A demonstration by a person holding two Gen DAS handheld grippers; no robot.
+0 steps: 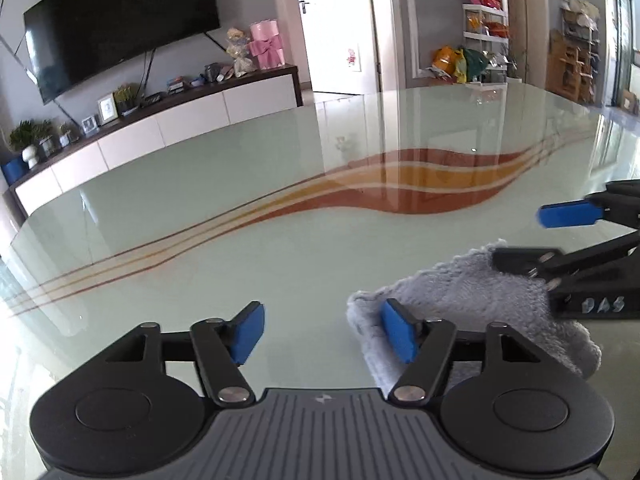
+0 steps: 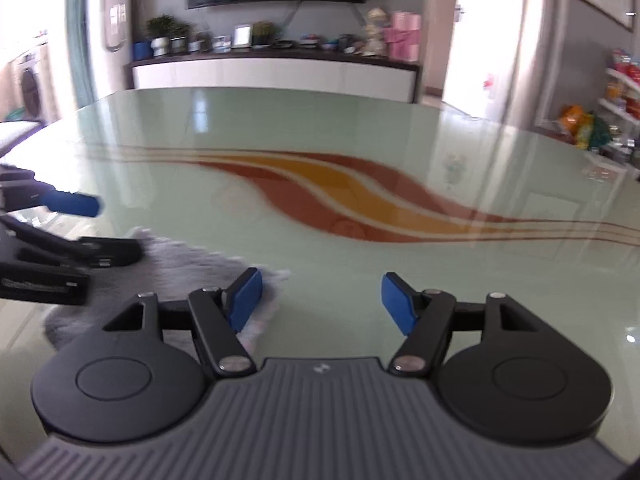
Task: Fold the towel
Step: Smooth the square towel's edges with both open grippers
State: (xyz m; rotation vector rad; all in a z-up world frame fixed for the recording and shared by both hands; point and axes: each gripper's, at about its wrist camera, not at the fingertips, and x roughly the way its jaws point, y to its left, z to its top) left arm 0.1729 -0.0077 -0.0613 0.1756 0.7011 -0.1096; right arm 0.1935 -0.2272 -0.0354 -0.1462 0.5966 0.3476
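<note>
Glass table (image 1: 280, 216), both grippers spread over towel (image 1: 460, 292)

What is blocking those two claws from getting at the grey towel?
Nothing visible. The towel lies on the glass table between both open claws, left claw and right claw, each with one blue pad at its edge.

The small pale grey terry-cloth towel (image 1: 472, 300) lies folded into a compact, multi-layered bundle on the glossy pale green glass worktop (image 1: 280, 232), close to its near edge. Its pile is looped and fluffy, with a knitted-looking border along the far edge. In the right wrist view the towel (image 2: 180, 264) sits at lower left, its light fringed corner pointing toward the worktop centre. Rounded, thick folds show at the near-side ends.
</note>
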